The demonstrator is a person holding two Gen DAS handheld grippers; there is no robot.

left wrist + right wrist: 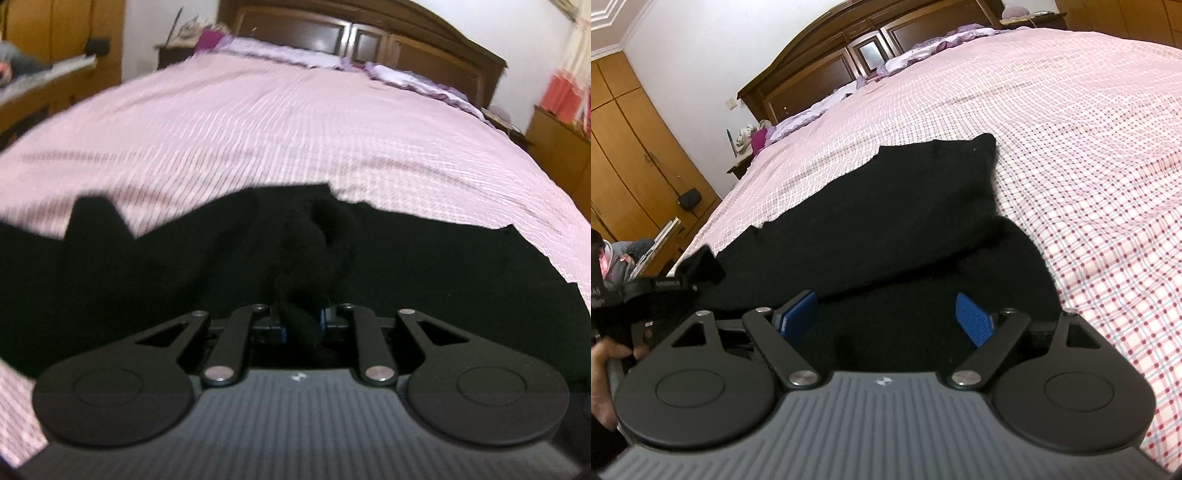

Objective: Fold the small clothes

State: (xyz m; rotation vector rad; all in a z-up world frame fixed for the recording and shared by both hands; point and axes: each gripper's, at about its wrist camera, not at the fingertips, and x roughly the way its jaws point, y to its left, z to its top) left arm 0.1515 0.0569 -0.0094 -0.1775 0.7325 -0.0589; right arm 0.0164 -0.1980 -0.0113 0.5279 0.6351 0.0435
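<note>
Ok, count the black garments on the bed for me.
1 that I can tell: a black garment spread across the near part of the checked bedspread, a bunch of it pinched in the left gripper. Black on black could hide a second piece.

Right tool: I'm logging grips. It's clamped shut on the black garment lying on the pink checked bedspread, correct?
Not quite. The right wrist view shows the right tool open above the black garment, gripping nothing. The garment does lie on the pink checked bedspread.
</note>
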